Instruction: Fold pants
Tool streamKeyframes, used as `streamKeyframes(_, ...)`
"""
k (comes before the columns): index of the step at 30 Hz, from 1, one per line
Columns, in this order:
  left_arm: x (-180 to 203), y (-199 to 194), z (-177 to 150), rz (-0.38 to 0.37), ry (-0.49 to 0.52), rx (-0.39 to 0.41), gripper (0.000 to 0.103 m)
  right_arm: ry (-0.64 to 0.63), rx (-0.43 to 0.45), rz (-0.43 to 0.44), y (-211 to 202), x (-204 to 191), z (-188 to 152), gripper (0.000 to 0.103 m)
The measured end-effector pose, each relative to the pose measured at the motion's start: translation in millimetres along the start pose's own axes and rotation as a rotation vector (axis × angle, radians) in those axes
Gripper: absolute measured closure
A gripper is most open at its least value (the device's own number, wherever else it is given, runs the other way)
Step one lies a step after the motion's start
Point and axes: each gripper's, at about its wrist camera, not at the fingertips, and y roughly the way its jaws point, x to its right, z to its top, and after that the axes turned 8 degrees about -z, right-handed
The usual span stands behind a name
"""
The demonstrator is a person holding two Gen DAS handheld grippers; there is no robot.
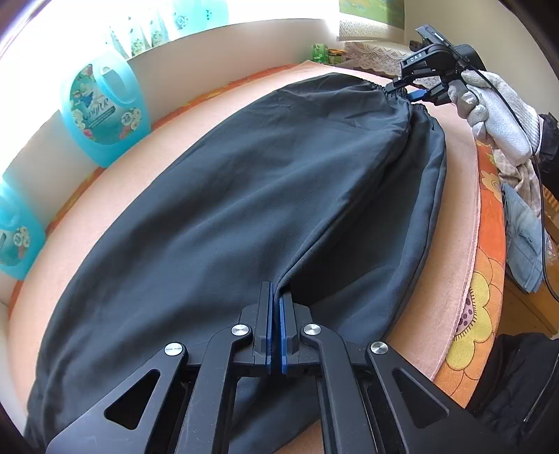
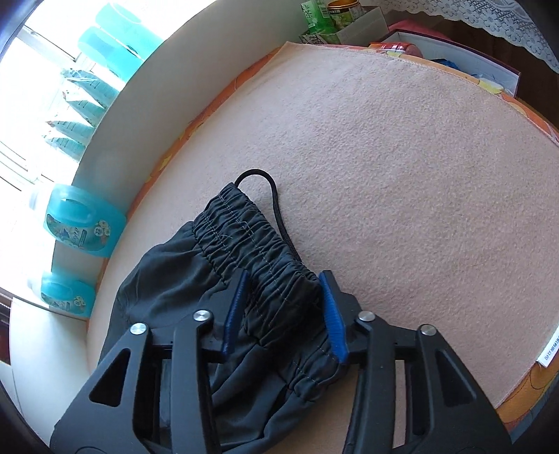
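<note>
Dark grey pants [image 1: 251, 195] lie along a pink mat [image 1: 70, 265], folded lengthwise so one leg lies over the other. My left gripper [image 1: 276, 297] is shut on a fold of the pants fabric near the leg end. My right gripper [image 1: 415, 94] sits at the far elastic waistband [image 2: 251, 241], held by a gloved hand. In the right wrist view its blue fingertips [image 2: 284, 290] stand apart on either side of the bunched waistband, open around it. A black drawstring [image 2: 272, 195] loops out onto the mat.
Turquoise detergent bottles [image 1: 104, 111] stand along the white wall on the left. An orange flowered cloth [image 1: 485, 290] shows under the mat at the right edge. Other clothes [image 1: 524, 216] lie past that edge. Boxes and cans [image 2: 335, 17] stand beyond the mat's far end.
</note>
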Motion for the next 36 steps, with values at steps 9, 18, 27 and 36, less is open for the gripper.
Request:
streamKeyframes(9, -0.1, -33.5, -1.6, -0.034, -0.032, 0.054, 0.102, -0.098, 0.12, 0.031, -69.9, -24.7, -8.2, 0.087)
streamKeyframes(18, 29.7, -32.6, -32.0, -0.115, 0.007, 0.001, 0.102, -0.077, 0.078, -0.055, -52.7, 16.8, -36.4, 0.087)
streamKeyframes(27, 30.5, -35.8, -41.6, -0.142, -0.049, 0.003, 0.099, -0.14, 0.051, -0.133, -42.8, 21.9, -45.4, 0.077)
streamKeyframes(36, -12.2, -96.0, -70.7, -0.042, -0.192, 0.08, 0.086, -0.294, 0.214, -0.166, -96.8, -10.7, -54.0, 0.053)
